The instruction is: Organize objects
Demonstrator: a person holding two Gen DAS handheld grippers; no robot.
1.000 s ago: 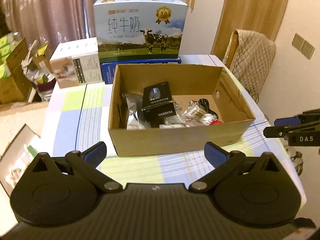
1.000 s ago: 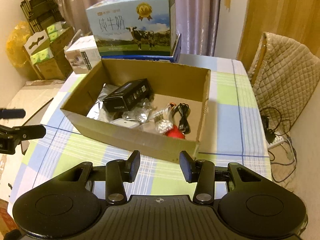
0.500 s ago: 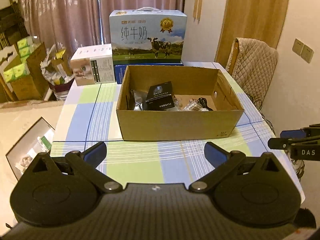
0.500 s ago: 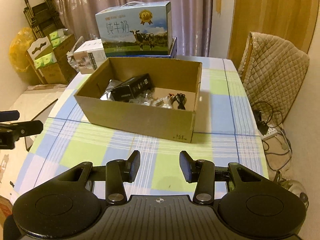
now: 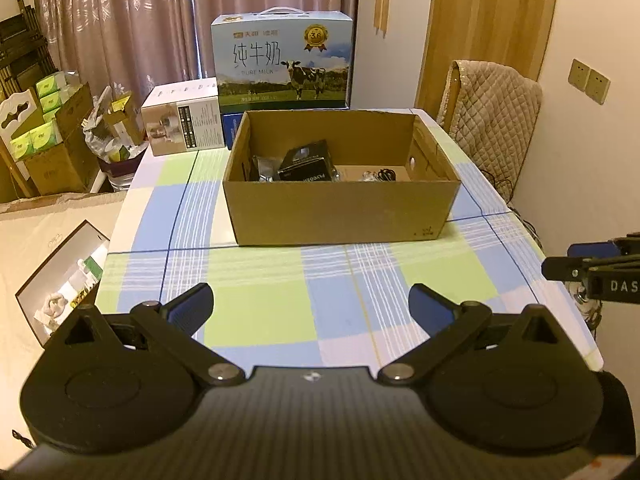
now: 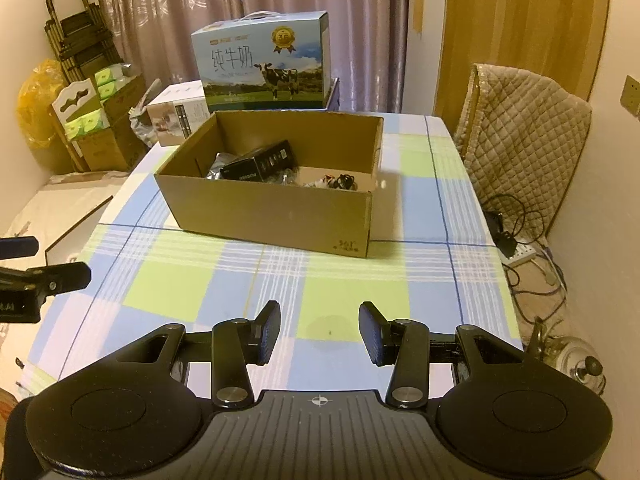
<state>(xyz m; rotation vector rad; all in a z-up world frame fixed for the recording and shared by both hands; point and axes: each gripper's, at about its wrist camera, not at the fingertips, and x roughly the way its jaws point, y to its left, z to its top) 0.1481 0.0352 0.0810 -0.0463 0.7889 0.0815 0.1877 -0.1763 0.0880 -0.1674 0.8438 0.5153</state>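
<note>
Left gripper [image 5: 311,309] jaws wide apart, empty, over checked tablecloth [image 5: 256,300]. Cardboard box [image 5: 340,210] straight ahead w/ black carton [image 5: 306,160] inside; milk case [image 5: 282,64] beyond.

1. We find the cardboard box [image 5: 340,208] on the worktop [image 5: 260,308].
2. Behind it we find the milk carton [image 5: 282,60].
3. The small box [image 5: 182,124] sits left of the carton.
4. The chair [image 5: 492,120] stands right of the worktop.

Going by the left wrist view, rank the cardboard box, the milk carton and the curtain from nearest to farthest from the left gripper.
1. Cardboard box, mid-table, ahead of the left gripper.
2. Milk carton, behind the box at the table's far end.
3. Curtain, against the back wall.
</note>
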